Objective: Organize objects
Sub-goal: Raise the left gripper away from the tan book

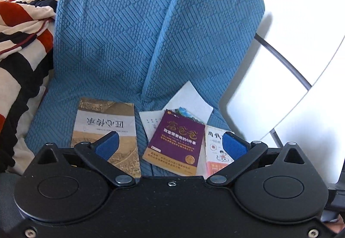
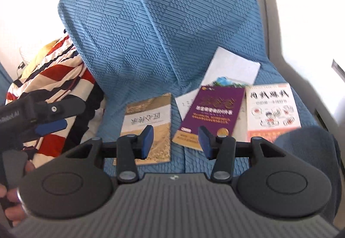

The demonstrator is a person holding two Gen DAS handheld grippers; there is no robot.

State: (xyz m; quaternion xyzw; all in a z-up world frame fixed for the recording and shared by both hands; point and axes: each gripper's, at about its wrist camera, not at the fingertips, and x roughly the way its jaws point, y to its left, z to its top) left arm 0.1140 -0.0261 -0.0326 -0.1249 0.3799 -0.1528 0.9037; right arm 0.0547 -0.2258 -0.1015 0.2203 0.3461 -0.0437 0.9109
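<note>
Left gripper [image 1: 170,144] lower centre, jaws spread wide, empty; right gripper [image 2: 175,142] half-spread, empty. Just beyond fingers: tan softcover book [image 1: 107,130] left, purple softcover book [image 1: 175,143] centre, long axes pointing away, flat on blue quilted sofa seat [image 1: 94,78]. White illustrated book [image 2: 272,106] right, nearer right gripper.

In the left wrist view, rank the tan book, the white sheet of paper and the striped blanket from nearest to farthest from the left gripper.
1. Tan book: lies on the blue sofa cover, directly beneath the left gripper's left finger.
2. White sheet of paper: farther back, right of centre, tucked under the purple book.
3. Striped blanket: far left, bunched beside the cushions.
</note>
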